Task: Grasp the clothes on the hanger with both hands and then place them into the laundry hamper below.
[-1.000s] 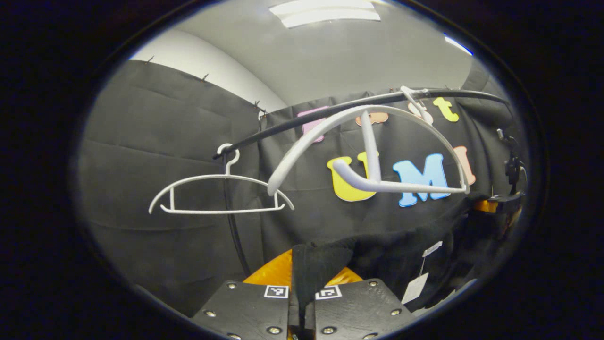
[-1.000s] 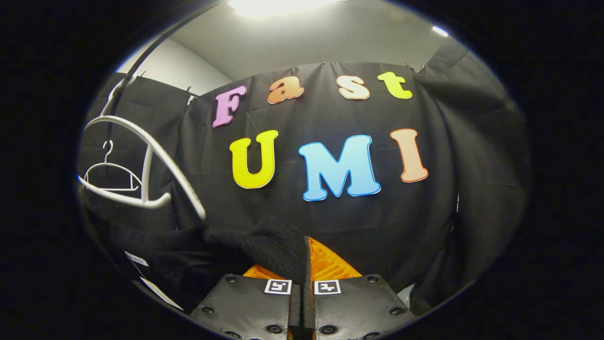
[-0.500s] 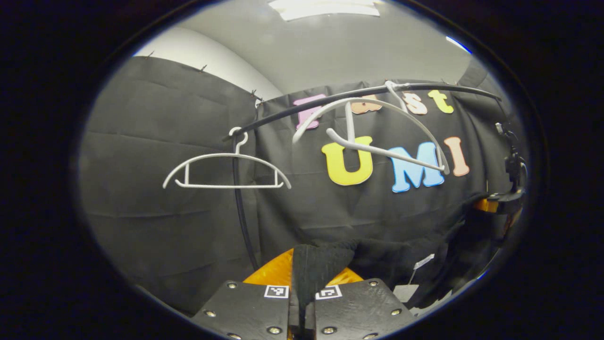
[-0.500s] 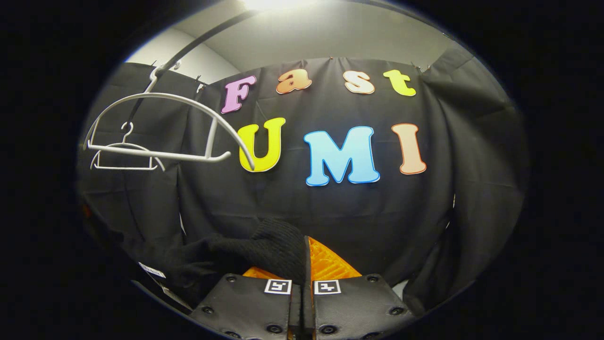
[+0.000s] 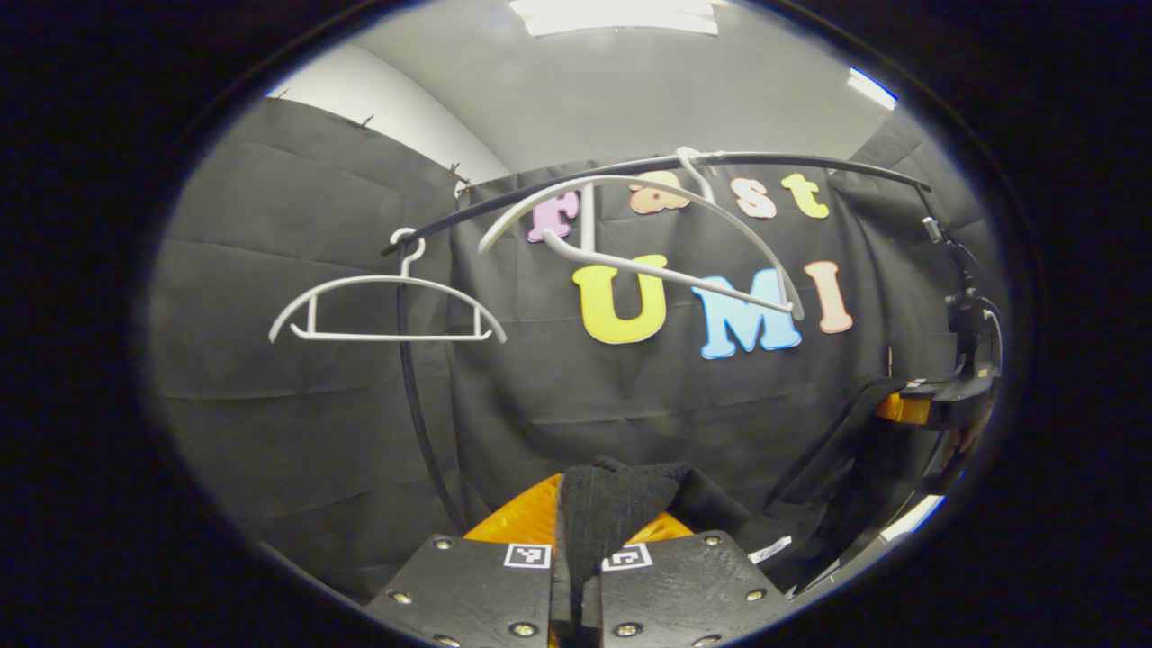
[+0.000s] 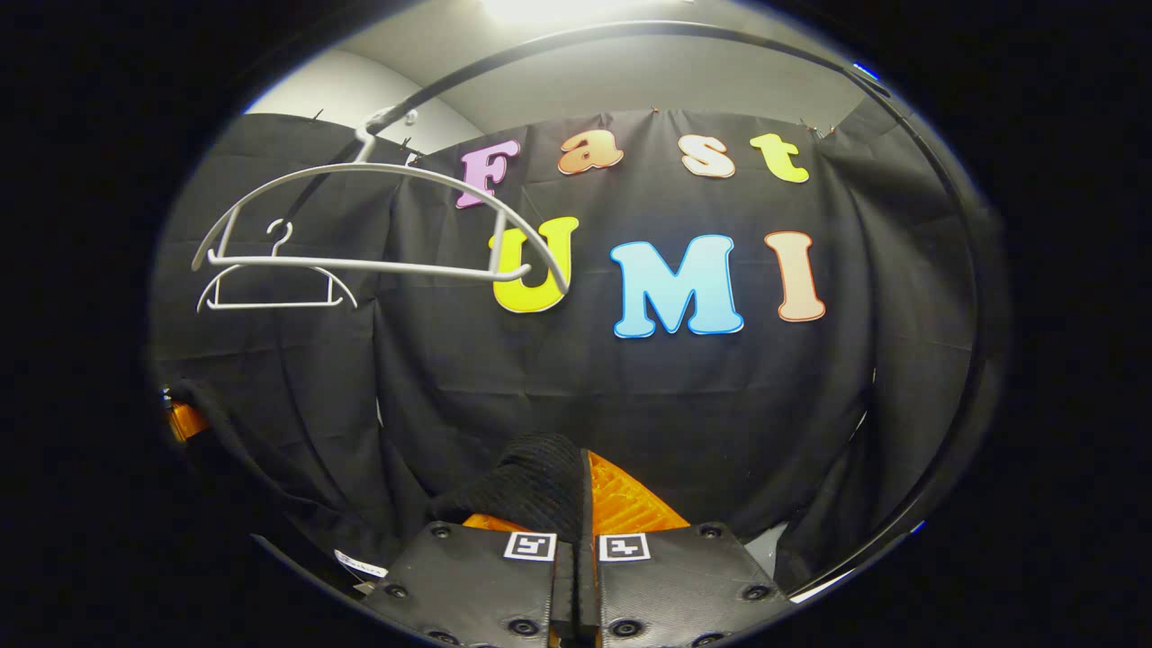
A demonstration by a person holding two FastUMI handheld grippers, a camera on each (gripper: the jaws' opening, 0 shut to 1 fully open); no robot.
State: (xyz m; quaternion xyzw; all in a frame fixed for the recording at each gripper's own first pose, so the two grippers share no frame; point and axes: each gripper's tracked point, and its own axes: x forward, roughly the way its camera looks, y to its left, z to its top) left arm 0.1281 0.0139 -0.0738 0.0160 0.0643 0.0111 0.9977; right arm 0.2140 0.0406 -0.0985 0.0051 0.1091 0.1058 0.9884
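Left gripper view looks past the left gripper (image 5: 576, 576), whose two flat fingers are pressed together on a fold of the black garment (image 5: 621, 504). The cloth looks soft and a bit fuzzy, and it bunches up in a lump between the fingers. From there it stretches off to the right in a long dark band toward the other gripper, which is seen far off by the edge of the view. A small white tag (image 5: 769, 549) hangs from the cloth low down. Above, a thin black rail (image 5: 630, 168) curves across the booth. Two white hangers hang from it by their hooks, both bare. The near hanger (image 5: 648, 234) is big, smooth and rounded and hangs tilted. The far hanger (image 5: 387, 306) is small and hangs level. Right gripper view shows the right gripper (image 6: 576, 576) pinching another fold of the garment, and here the cloth looks knitted, with fine ribs. It droops away to the left and down. So the garment is off the hangers and held up between the two grippers, below the rail.
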